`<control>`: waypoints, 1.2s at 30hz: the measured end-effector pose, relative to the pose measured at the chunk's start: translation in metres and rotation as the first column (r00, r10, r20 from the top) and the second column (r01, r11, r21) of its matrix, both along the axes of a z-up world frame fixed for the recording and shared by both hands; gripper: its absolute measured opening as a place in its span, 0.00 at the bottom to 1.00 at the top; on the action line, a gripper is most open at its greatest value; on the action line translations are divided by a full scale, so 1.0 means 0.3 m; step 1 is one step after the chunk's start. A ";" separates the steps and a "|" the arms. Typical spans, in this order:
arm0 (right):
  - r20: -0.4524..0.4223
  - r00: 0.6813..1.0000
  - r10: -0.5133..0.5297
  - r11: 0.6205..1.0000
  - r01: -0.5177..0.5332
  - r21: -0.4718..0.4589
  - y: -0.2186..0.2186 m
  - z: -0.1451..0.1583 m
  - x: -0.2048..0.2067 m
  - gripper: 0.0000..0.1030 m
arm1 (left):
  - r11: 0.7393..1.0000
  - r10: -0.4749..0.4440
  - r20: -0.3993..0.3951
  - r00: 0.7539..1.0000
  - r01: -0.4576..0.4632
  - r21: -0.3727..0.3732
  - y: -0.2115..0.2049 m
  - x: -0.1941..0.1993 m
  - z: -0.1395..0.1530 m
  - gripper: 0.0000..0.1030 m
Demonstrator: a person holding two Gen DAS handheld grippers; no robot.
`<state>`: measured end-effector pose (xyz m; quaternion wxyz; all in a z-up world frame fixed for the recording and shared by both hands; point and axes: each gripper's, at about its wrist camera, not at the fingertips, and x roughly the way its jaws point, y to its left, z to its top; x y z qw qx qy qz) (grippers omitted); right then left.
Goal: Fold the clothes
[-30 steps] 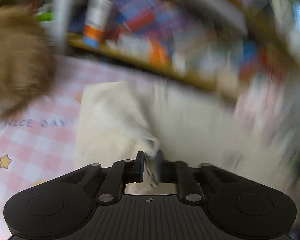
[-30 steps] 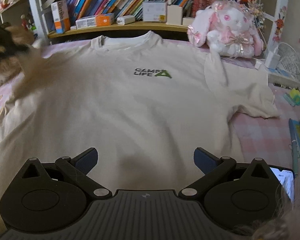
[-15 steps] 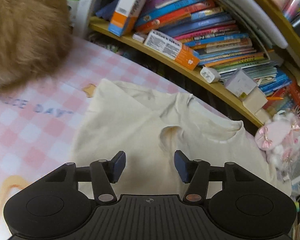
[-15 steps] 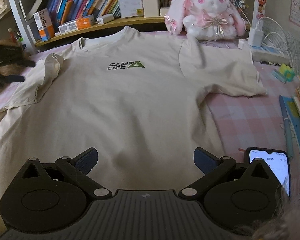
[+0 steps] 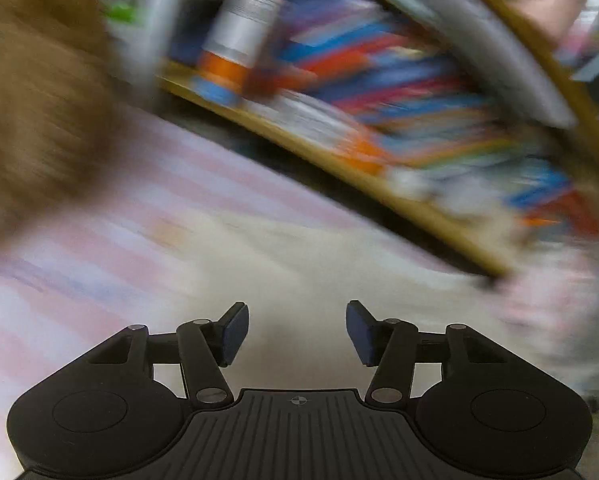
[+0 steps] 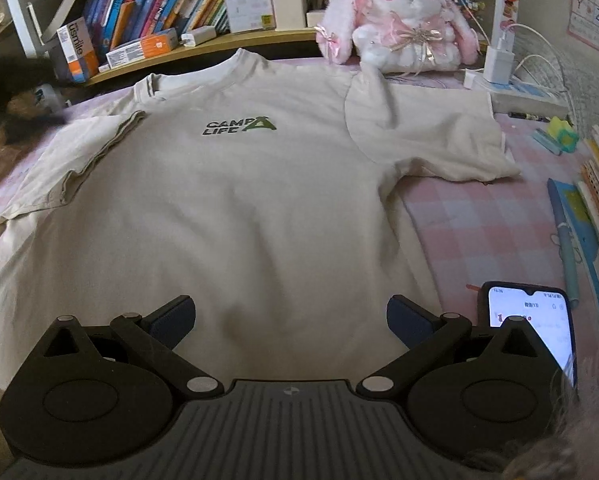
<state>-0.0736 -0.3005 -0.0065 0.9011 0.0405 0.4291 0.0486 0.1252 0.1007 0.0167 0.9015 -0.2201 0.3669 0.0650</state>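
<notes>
A cream T-shirt [image 6: 227, 200] with a green "CAMP LIFE" print lies face up on the pink checked cover [image 6: 471, 232]. Its left sleeve [image 6: 79, 160] is folded in over the body; its right sleeve [image 6: 431, 136] lies spread out. My right gripper [image 6: 289, 320] is open and empty over the shirt's lower part. My left gripper [image 5: 297, 332] is open and empty above the shirt [image 5: 319, 264] near its left shoulder; that view is blurred by motion. From the right wrist view the left gripper [image 6: 15, 88] shows as a dark blur at the far left.
A bookshelf [image 6: 187, 12] with books and boxes runs along the back. A pink and white plush rabbit [image 6: 403, 20] sits beside the collar. A lit phone [image 6: 531, 324], pens and books lie at the right. A brown furry shape [image 5: 31, 100] lies at the left.
One second ago my left gripper was shut on the sleeve's cloth; it has let go, opened, and is moving. The left sleeve now lies folded over the body. The right gripper shifted slightly.
</notes>
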 end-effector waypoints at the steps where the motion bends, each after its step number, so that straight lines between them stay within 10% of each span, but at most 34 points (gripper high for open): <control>1: -0.002 1.000 -0.005 1.000 0.005 -0.001 0.002 -0.001 0.002 1.00 | 0.998 0.033 -0.017 0.999 -0.032 0.055 0.036 0.007 0.000 0.50; 7: -0.006 1.000 -0.007 1.000 0.007 -0.029 0.039 0.006 0.007 1.00 | 0.996 0.057 -0.077 0.995 -0.051 0.074 0.131 0.096 -0.071 0.22; 15: -0.015 1.000 -0.003 0.995 0.001 -0.101 0.101 0.019 -0.024 1.00 | 0.998 -0.005 -0.055 0.998 0.009 0.067 0.135 0.081 -0.132 0.22; 17: -0.019 1.000 -0.018 0.994 0.016 -0.108 0.109 0.018 -0.026 1.00 | 0.996 -0.043 -0.053 0.998 0.047 0.072 0.134 0.073 -0.135 0.01; 36: -0.024 0.996 -0.085 0.987 0.081 -0.135 0.187 0.018 -0.009 1.00 | 0.975 -0.006 -0.071 0.997 0.022 0.222 0.199 0.298 -0.143 0.01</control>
